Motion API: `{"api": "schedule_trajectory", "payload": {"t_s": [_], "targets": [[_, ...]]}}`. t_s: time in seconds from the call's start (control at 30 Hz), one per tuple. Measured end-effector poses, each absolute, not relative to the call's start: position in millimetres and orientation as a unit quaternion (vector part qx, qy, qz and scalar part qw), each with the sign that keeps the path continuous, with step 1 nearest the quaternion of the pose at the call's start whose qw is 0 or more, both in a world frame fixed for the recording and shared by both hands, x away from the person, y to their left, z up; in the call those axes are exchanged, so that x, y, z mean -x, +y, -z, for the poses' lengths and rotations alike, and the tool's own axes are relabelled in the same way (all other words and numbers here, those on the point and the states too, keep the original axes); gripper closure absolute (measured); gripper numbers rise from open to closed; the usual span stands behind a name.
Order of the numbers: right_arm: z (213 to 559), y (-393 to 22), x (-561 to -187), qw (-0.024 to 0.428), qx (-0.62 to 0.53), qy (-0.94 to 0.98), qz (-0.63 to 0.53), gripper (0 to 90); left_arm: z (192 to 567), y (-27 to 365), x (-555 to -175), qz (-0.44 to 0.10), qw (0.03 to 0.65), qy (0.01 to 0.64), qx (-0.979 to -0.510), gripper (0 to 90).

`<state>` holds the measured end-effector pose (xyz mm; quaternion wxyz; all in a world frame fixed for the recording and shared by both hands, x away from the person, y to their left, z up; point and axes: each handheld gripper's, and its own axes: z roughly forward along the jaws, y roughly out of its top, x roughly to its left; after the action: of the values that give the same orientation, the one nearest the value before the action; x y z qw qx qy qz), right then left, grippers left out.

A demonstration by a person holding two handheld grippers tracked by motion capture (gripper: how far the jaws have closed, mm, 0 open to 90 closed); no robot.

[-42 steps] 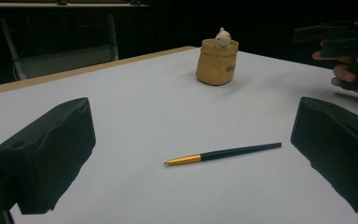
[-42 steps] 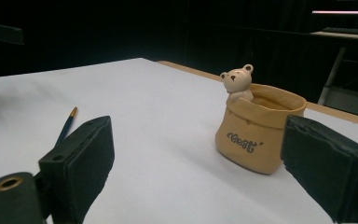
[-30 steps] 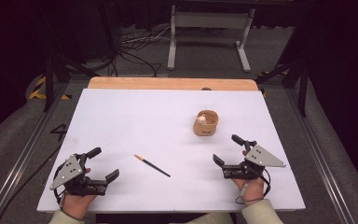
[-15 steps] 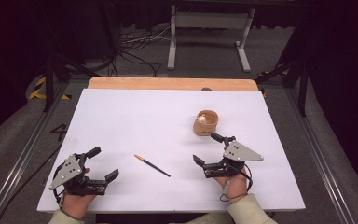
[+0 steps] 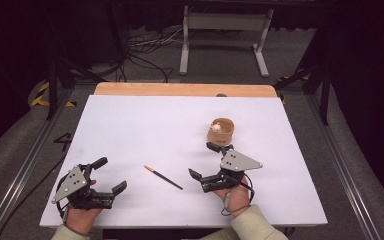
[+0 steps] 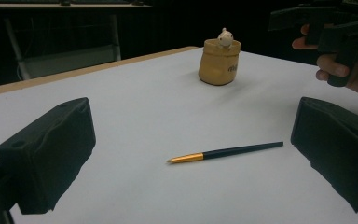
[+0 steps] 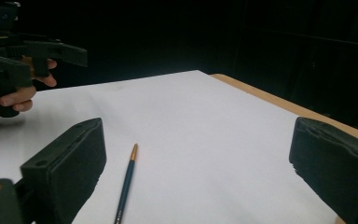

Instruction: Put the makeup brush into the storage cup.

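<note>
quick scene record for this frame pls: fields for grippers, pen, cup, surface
left gripper: open, holds nothing, near left corner of table
right gripper: open, holds nothing, just right of the pen
pen: dark with gold tip, flat on table between grippers, untouched
cup: tan, upright, small pale figure inside, beyond right gripper
table: white sheet, wooden strip along far edge

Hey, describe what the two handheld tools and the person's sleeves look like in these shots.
Both are black two-jaw devices with chunky, blocky black pads. The left tool and the right tool each carry a grey three-cornered plate on top, dotted with small holes. A thin dark cable loops beneath the right hand. The sleeves at the wrists are a pale beige-olive fabric.
</note>
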<state>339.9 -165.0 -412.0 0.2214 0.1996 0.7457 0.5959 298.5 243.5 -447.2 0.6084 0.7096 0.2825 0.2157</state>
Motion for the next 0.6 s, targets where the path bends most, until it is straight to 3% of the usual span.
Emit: {"api": "schedule_trajectory", "payload": {"t_s": [0.27, 0.4, 0.6], "targets": [[395.7, -152.1, -345.2, 0.203, -0.175, 0.766, -0.584, 6.8, 448.1, 242.3, -300.5, -0.210, 0.605, 0.283, -0.714, 0.4], [385.5, -133.8, -350.2, 0.178, -0.169, 0.810, -0.533, 14.0, 448.2, 242.3, -301.1, -0.209, 0.605, 0.282, -0.715, 0.4], [374.0, -115.7, -355.3, 0.156, -0.167, 0.844, -0.485, 14.2, 447.3, 243.0, -300.8, -0.211, 0.607, 0.281, -0.713, 0.4]]}}
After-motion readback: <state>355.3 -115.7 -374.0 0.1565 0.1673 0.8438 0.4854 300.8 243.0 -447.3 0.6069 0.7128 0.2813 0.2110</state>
